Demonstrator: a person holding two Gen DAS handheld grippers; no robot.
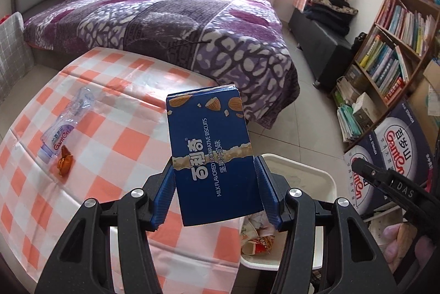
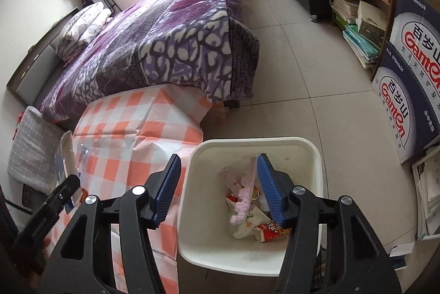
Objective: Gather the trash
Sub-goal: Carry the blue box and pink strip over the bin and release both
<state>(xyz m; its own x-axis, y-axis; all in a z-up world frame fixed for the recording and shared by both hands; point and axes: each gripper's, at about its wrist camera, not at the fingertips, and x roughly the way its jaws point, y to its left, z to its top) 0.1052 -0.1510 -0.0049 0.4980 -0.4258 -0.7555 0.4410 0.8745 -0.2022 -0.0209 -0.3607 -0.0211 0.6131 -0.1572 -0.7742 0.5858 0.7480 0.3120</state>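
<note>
My left gripper (image 1: 216,166) is shut on a blue biscuit box (image 1: 211,154) and holds it above the table's right edge, beside the white trash bin (image 1: 327,178). A crushed clear plastic bottle (image 1: 66,123) and an orange wrapper (image 1: 64,163) lie on the orange checked tablecloth (image 1: 115,129). My right gripper (image 2: 218,160) is open and empty above the bin (image 2: 316,156), which holds several wrappers (image 2: 253,214). The other gripper with the box's edge (image 2: 66,154) shows at the far left of the right wrist view.
A bed with a purple blanket (image 1: 176,19) stands behind the table. A bookshelf (image 1: 393,46) and blue Ganten cartons (image 1: 396,154) line the right wall. Tiled floor (image 2: 302,74) lies between the bed and the shelf.
</note>
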